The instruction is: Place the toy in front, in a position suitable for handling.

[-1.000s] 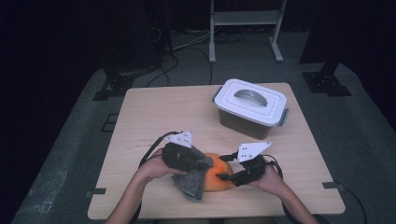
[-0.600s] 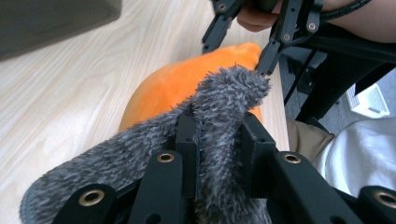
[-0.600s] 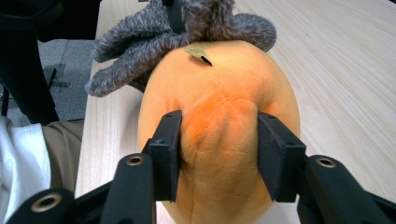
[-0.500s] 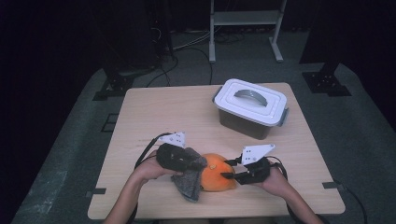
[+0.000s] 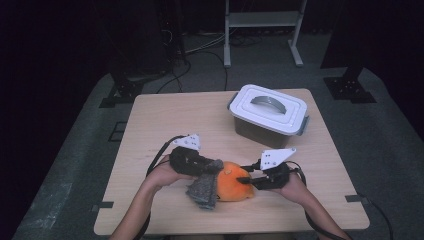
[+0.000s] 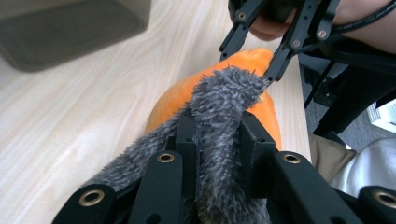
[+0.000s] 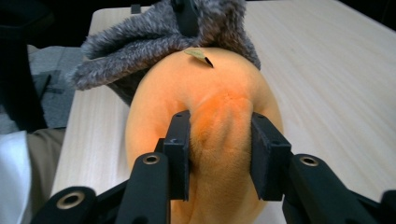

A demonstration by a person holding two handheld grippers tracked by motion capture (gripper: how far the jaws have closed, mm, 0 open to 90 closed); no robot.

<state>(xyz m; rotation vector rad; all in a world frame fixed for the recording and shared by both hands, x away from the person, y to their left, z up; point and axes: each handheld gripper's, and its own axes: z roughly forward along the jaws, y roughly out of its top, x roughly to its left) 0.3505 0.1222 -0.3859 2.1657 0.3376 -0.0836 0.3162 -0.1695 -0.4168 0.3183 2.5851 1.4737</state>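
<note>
A pale wood-grain counter (image 5: 170, 120) is seen from above, set on grey carpet in a dark room, with a white metal frame stand (image 5: 262, 20) behind it and black cables trailing over the floor. Near the counter's front edge, a round orange plush toy (image 5: 234, 187) with a grey furry fabric piece (image 5: 204, 191) is held between the two grippers. The left gripper (image 5: 212, 167) is clamped on the grey fur: in the left gripper view its fingers (image 6: 187, 140) pinch a fold of that fur, with the orange plush just beyond them. The right gripper (image 5: 243, 179) has just been closing, and in the right gripper view its fingers (image 7: 180, 140) press into a bulge of the orange plush caught between them. Well beyond both sets of fingers, toward the far right of the counter, a white lidded plastic box with a grey handle (image 5: 269, 115) is standing.
</note>
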